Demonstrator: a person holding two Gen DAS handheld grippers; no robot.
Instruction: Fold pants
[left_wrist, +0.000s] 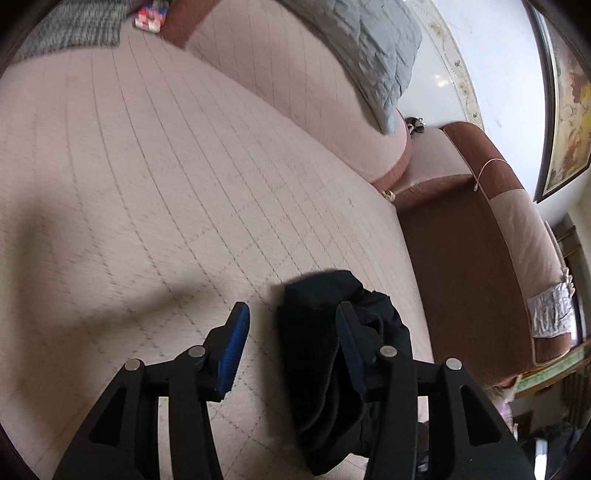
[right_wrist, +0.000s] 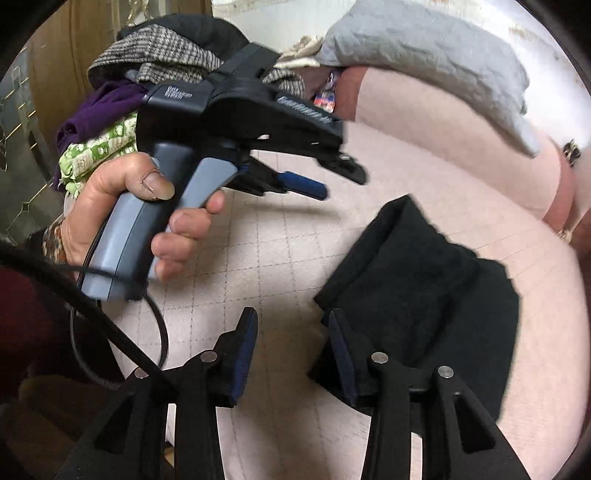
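Note:
Black pants (left_wrist: 332, 354) lie folded in a compact bundle on the pink quilted sofa seat (left_wrist: 166, 177). My left gripper (left_wrist: 291, 314) is open and empty, hovering above the seat; the bundle lies under and behind its right finger. In the right wrist view the same pants (right_wrist: 424, 291) lie to the right, and my right gripper (right_wrist: 291, 321) is open and empty just left of them. The left gripper (right_wrist: 314, 177) also shows there from the side, held in a hand, above the seat.
A grey quilted cushion (left_wrist: 373, 55) leans on the sofa back. A pile of clothes (right_wrist: 147, 92) sits at the seat's far left end. The brown sofa arm (left_wrist: 469, 258) borders the seat on the right. A black cable (right_wrist: 110, 332) hangs near my right gripper.

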